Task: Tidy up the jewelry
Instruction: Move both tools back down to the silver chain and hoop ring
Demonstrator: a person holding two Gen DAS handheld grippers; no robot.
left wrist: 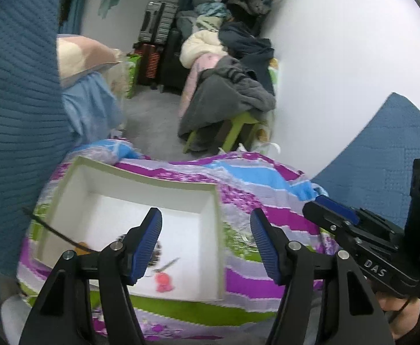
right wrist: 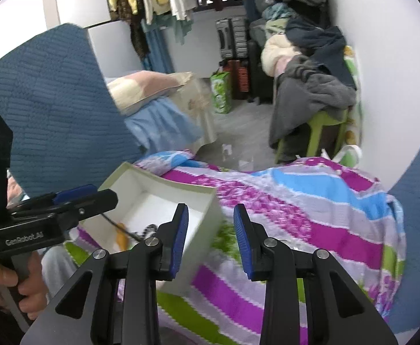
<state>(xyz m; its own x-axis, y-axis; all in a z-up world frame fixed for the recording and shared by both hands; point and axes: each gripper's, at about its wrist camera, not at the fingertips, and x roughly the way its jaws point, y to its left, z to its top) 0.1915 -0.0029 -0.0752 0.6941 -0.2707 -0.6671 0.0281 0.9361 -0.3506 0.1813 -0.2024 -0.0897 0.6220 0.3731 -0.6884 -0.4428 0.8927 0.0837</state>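
A white open box [left wrist: 141,184] lies on a striped purple, blue and green cloth [left wrist: 267,172]. Inside it are a small pink charm [left wrist: 164,283], a thin silvery pin [left wrist: 168,265], a dark beaded piece [left wrist: 157,254] partly hidden by my finger, and an orange item with a black cord [left wrist: 80,245]. My left gripper [left wrist: 205,243] is open and empty, above the box's right side. My right gripper [right wrist: 211,240] is open and empty, over the box's right wall [right wrist: 201,230]. The box in the right wrist view [right wrist: 152,181] shows the orange item [right wrist: 122,237] and dark beads [right wrist: 149,228].
A blue quilted cover [left wrist: 17,100] rises at left and at right [left wrist: 382,158]. Beyond the cloth are grey floor, a green stool piled with clothes [left wrist: 233,97], suitcases [left wrist: 158,23], a pillow [left wrist: 80,57] and a white wall.
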